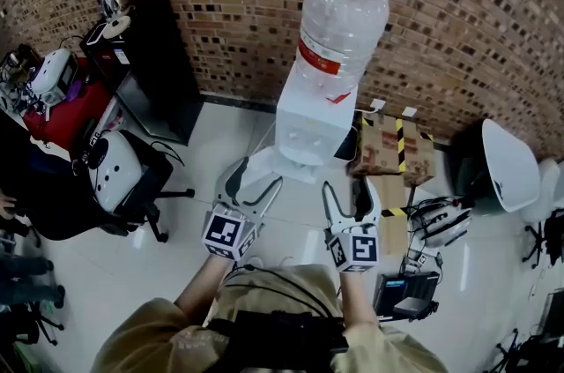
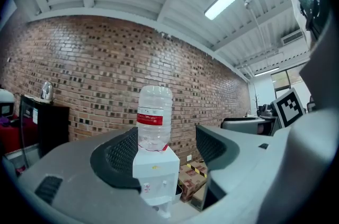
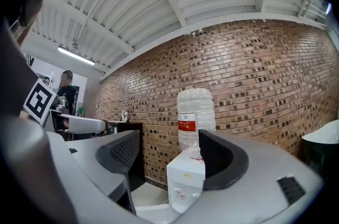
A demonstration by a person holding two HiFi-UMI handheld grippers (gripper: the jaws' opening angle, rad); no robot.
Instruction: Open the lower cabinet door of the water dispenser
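The white water dispenser (image 1: 310, 129) stands against the brick wall with a large clear bottle (image 1: 342, 23) on top. From above, its lower cabinet door is hidden. My left gripper (image 1: 253, 183) and right gripper (image 1: 350, 197) hover side by side just in front of it, both open and holding nothing. In the left gripper view the dispenser (image 2: 154, 178) and bottle (image 2: 154, 117) show between the spread jaws of the left gripper (image 2: 165, 150), still some way off. The right gripper view shows the dispenser (image 3: 184, 186) between the wide-apart jaws of the right gripper (image 3: 172, 157).
Cardboard boxes with yellow-black tape (image 1: 393, 147) sit right of the dispenser. A black cabinet (image 1: 157, 67) with a kettle (image 1: 112, 1) stands at the left. An office chair (image 1: 123, 173) is at the left, a white chair (image 1: 508, 164) at the right, and cables and devices (image 1: 410, 292) lie on the floor.
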